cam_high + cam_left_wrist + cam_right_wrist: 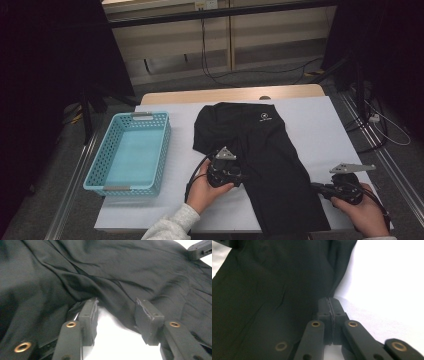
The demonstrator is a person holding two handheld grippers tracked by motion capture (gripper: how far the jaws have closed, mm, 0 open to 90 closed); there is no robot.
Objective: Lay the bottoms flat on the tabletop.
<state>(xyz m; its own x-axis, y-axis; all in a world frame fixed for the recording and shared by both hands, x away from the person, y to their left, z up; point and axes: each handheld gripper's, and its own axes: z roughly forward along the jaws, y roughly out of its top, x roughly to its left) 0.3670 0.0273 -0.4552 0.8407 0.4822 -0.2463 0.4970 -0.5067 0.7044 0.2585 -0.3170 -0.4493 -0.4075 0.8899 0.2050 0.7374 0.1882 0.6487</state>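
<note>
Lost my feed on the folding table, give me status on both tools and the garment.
Left tool open at black garment's edge. Right tool shut at its other edge, grip unclear. Blue basket stands apart, nothing blocking.

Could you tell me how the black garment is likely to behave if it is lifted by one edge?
The black garment would probably flop and drape, since it lies creased on the white table cover. It looks thin, so likely light. Its smooth sheen suggests it may slip.

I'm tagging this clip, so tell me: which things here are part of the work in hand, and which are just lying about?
In the job:
- black garment, spread on the white table cover
- left tongs, jaws apart at its edge
- right tongs, jaws together at its other edge

Lying about:
- blue basket, left of the garment
- cables on the floor beyond the table
</note>
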